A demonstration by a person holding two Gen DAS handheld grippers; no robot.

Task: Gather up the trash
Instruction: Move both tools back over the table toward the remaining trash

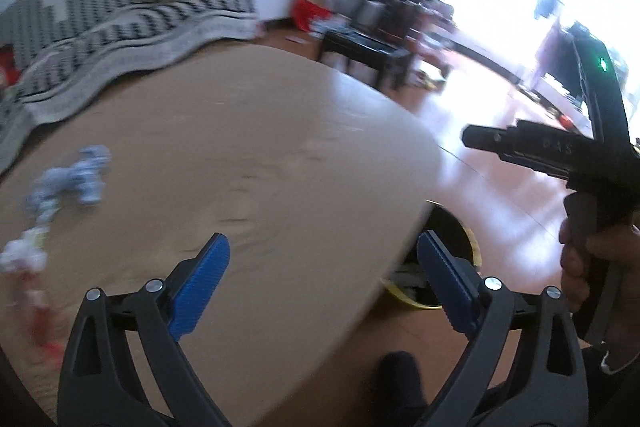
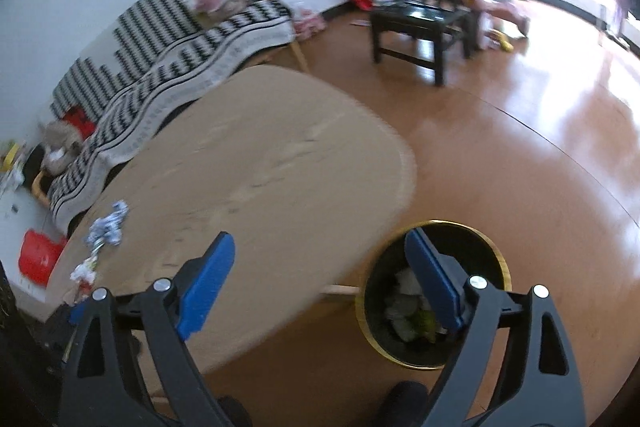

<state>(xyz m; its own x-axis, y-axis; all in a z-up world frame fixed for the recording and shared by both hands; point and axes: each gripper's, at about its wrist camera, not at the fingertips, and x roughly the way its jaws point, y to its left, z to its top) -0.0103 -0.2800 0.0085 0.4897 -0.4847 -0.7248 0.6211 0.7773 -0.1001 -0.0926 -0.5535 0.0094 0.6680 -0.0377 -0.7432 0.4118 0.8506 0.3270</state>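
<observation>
Holding both your left gripper (image 1: 323,281) and right gripper (image 2: 320,281) wide apart and empty, you faced the black bin (image 2: 434,293), which contained crumpled scraps (image 2: 404,307).

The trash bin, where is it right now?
The trash bin sits on the floor just off the wooden table's rounded near-right corner, lower right in the right wrist view, with crumpled trash already inside.

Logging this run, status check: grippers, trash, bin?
Left gripper open, empty. Right gripper open, empty, above the bin. Bin holds trash; blue-white wrapper and white-red scrap remain on table. Nothing blocking.
</observation>
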